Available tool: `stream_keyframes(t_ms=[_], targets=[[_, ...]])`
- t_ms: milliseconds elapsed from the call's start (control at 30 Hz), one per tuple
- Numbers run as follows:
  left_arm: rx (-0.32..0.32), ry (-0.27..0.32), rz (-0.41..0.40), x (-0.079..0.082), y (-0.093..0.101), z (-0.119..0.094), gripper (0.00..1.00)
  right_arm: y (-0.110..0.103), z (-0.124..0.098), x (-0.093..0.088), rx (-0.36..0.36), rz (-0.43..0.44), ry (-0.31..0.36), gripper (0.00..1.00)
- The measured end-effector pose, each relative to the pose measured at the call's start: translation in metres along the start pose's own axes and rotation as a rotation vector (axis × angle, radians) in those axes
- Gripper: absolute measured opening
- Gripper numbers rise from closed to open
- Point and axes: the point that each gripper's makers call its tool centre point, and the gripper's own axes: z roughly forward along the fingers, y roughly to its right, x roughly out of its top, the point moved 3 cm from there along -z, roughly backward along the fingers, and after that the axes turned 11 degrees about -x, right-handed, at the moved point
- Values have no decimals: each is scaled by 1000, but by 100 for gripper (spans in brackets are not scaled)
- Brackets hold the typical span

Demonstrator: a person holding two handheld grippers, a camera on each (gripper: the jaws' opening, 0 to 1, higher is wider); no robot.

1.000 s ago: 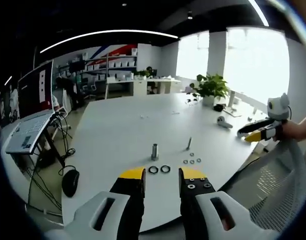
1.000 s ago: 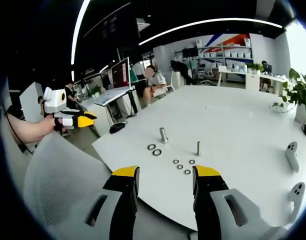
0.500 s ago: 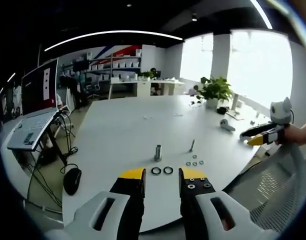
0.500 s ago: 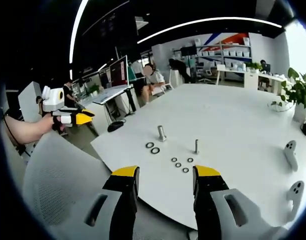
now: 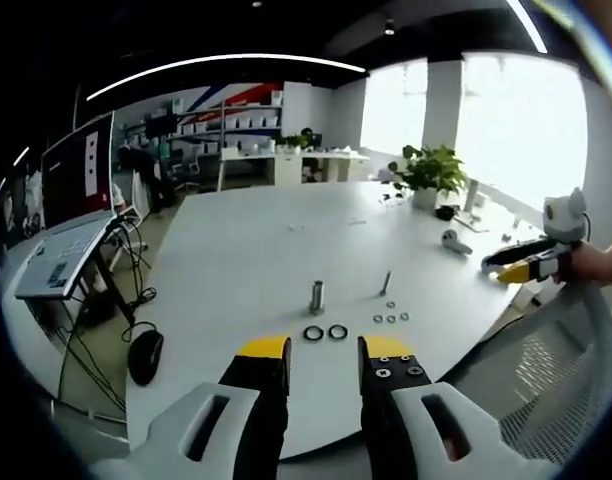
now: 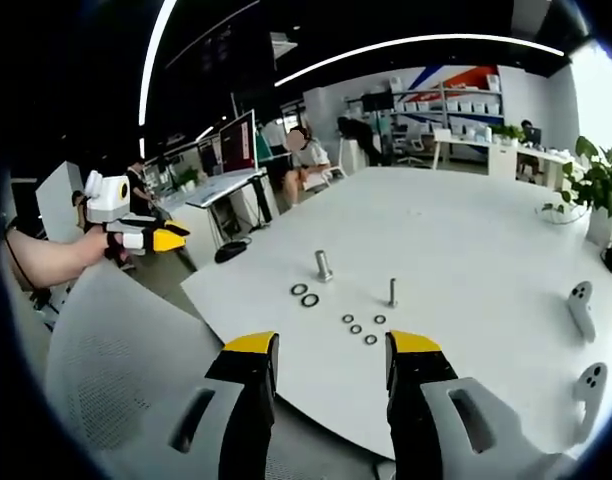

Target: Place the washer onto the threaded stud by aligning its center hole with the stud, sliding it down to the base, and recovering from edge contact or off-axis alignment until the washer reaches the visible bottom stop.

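Washers (image 5: 325, 332) lay flat on the white table (image 5: 236, 260), just near of the stud (image 5: 317, 296) | left gripper (image 5: 322, 352) and right gripper (image 6: 326, 350) hovered open, empty | smaller stud (image 6: 392, 292) possibly threaded | advised approaching low, pinching one washer by its rim.

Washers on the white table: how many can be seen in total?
6. Two large washers lie side by side near the thick stud. Four small washers cluster near the thin stud. None looks hidden.
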Motion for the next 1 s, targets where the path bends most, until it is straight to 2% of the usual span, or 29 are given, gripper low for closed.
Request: stream_keyframes(t_ms=[200,1000], targets=[[18,-15,-10,-4,-3,-1,25,1,-1,-1,-4,17,2,45],[21,-71,-2,-11,-3,3,25,5,-3,4,-16,39,31,45]])
